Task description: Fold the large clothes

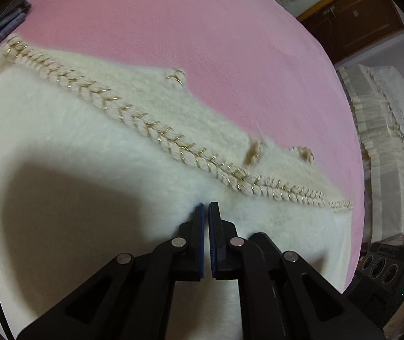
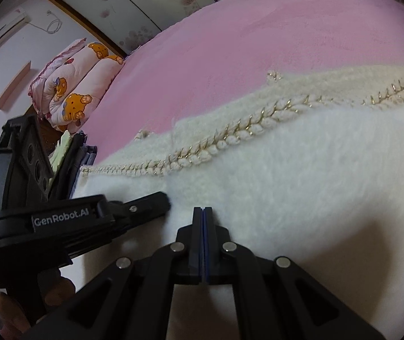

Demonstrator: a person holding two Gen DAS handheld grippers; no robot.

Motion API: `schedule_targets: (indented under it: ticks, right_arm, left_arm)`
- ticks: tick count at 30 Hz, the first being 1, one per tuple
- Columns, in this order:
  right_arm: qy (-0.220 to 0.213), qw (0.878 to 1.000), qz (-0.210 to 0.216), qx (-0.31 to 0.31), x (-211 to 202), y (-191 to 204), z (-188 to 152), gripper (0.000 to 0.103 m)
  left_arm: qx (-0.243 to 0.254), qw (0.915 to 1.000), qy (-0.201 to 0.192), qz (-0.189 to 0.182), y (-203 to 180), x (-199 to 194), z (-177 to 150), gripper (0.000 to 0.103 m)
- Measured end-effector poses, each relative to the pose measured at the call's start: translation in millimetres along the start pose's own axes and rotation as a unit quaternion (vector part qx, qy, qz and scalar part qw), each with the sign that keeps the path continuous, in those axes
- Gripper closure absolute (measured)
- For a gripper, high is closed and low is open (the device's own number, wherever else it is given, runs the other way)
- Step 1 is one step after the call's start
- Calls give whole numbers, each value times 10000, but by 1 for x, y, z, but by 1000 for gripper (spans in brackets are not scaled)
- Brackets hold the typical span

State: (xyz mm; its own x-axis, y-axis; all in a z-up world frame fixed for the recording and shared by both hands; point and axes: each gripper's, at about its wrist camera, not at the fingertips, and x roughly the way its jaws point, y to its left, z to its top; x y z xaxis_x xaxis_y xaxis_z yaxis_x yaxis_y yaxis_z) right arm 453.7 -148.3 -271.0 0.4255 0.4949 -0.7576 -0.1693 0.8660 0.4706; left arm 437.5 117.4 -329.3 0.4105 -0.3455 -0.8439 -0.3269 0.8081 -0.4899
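- Left wrist view: the left gripper (image 1: 206, 206) sits at 6 o'clock over a cream fleece garment (image 1: 102, 170). Its jaws stand nearly together, with a thin slit between the blue pads; whether fabric is pinched there cannot be told.
- The garment lies on a pink bedspread (image 1: 173, 28), filling the frame from 8 o'clock to 4 o'clock.
- A braided gold-thread trim (image 1: 134, 116) crosses the garment from 10 o'clock to 4 o'clock.
- Folded blue clothes (image 1: 9, 25) lie at 10 o'clock.
- Right wrist view: the right gripper (image 2: 202, 209) is at 6 o'clock, jaws pressed fully together, tips resting on the fleece; no fabric shows between the pads.
- The left gripper enters at 8 o'clock, its tip touching the garment.
- A bear-print quilt (image 2: 74, 90) sits at 10 o'clock.
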Motion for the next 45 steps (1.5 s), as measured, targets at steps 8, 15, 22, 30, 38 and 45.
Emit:
schedule_targets:
  ticks: [8, 15, 22, 30, 38, 45]
  right_arm:
    - [-469, 9977, -434, 213, -35, -43, 14, 103]
    - [-1126, 9799, -1309, 996, -80, -112, 41, 103]
    - [-1072, 9654, -1746, 1614, -120, -178, 55, 103]
    - [-1056, 9411, -2893, 1398, -140, -175, 50, 103]
    - [-1226, 9589, -2479, 641, -156, -99, 51, 103]
    - [-1167, 9832, -1399, 78, -141, -12, 51, 103]
  left_arm:
    - [114, 9962, -684, 523, 32, -34, 17, 100]
    - [-37, 9917, -903, 913, 68, -65, 35, 101]
    - [-458, 9863, -1128, 1112, 91, -87, 49, 102]
    - [-318, 9509, -1686, 2575, 114, -128, 62, 100]
    - [-856, 9623, -1288, 2240, 141, -169, 40, 95]
    - [-1164, 9704, -964, 1886, 151, -186, -17, 95]
